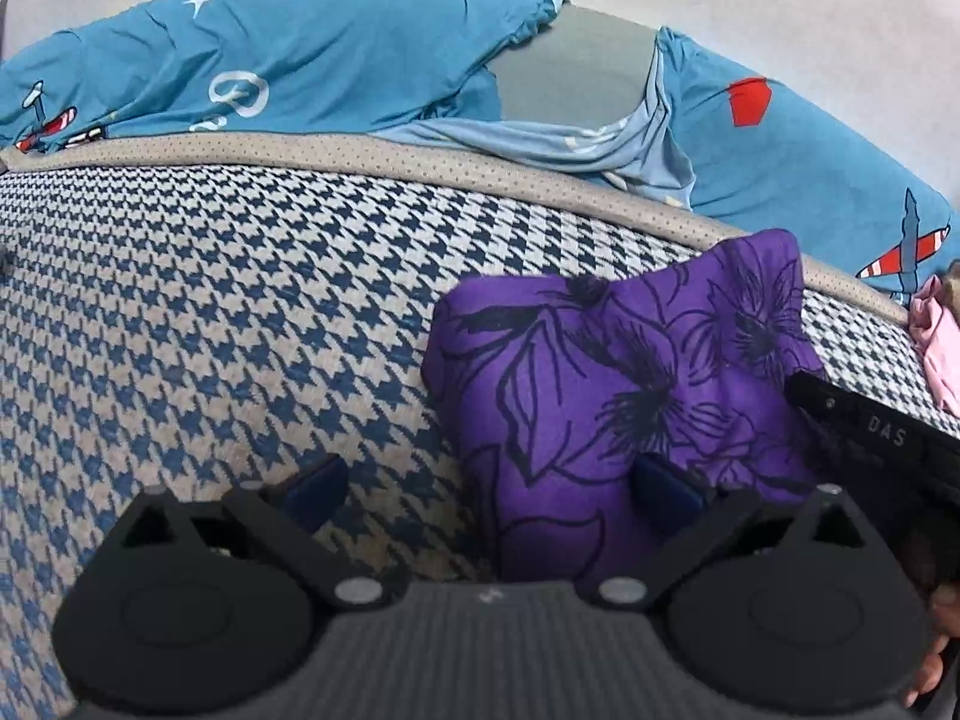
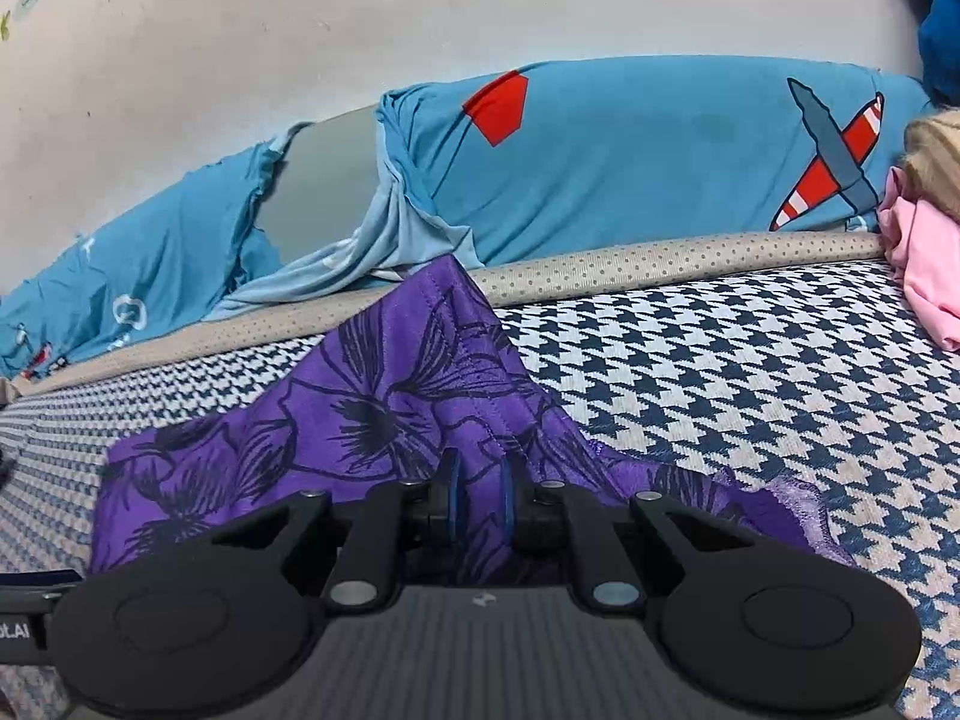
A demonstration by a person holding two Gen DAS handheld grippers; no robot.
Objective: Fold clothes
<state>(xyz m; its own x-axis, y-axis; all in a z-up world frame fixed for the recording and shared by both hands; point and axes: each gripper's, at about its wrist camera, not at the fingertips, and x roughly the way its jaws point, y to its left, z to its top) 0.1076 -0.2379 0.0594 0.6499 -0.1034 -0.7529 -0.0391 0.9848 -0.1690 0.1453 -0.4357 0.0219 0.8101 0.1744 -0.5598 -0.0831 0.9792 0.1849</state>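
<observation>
A purple garment with a black flower print point(image 1: 624, 396) lies partly folded on the houndstooth mattress point(image 1: 210, 312). In the left wrist view my left gripper point(image 1: 492, 483) is open wide over the garment's left edge. Its right pad point(image 1: 666, 486) hangs over the cloth and its left pad over bare mattress, and neither presses on anything. In the right wrist view my right gripper point(image 2: 478, 498) is shut on a pinched ridge of the purple garment point(image 2: 384, 408), which rises from the pads towards the bed's far edge. The right gripper's black housing point(image 1: 870, 429) shows at the garment's right side.
A blue sheet printed with aeroplanes point(image 2: 648, 162) is bunched along the white wall behind the bed. A beige dotted border point(image 2: 660, 267) marks the mattress's far edge. A pink garment point(image 2: 924, 264) lies at the far right beside something tan and fluffy point(image 2: 936, 150).
</observation>
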